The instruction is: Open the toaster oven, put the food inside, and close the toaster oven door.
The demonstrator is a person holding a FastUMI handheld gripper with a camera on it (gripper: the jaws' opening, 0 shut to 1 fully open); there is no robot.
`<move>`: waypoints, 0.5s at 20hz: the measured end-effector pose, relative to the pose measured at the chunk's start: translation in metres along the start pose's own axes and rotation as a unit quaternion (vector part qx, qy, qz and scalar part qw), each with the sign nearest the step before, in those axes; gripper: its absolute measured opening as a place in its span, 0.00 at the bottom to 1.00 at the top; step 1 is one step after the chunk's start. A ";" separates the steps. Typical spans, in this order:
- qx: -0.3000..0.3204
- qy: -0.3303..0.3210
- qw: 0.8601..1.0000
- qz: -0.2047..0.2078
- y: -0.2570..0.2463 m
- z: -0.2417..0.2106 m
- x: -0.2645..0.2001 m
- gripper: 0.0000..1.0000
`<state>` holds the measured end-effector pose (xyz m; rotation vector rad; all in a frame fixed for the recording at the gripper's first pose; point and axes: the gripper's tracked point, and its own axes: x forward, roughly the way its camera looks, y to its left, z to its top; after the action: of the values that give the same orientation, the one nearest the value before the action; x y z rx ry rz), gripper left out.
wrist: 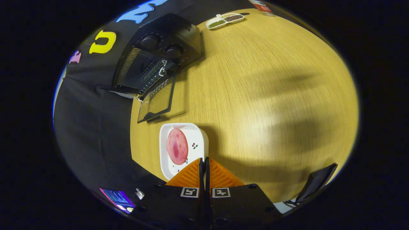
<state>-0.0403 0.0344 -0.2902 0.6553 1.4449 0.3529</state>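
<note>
A black toaster oven stands at the table's edge against the booth wall, its glass door folded down open toward the plate. A white square plate lies just ahead of my fingers and holds a round pink slice of food. My gripper is shut, its two fingers pressed together with nothing between them, their tips at the plate's near rim.
The light wooden table stretches away beyond the fingers. A white divided dish of spices and a red-labelled item sit at the far side. A dark object and a lit screen lie close by.
</note>
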 end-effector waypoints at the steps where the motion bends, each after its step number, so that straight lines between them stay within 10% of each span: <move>1: 0.010 -0.007 1.000 0.006 0.010 -0.004 0.001 0.01; 10: 0.145 -0.133 0.979 0.043 0.086 0.003 0.020 0.02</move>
<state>-0.0209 0.1122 -0.2541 0.9658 1.2215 0.1149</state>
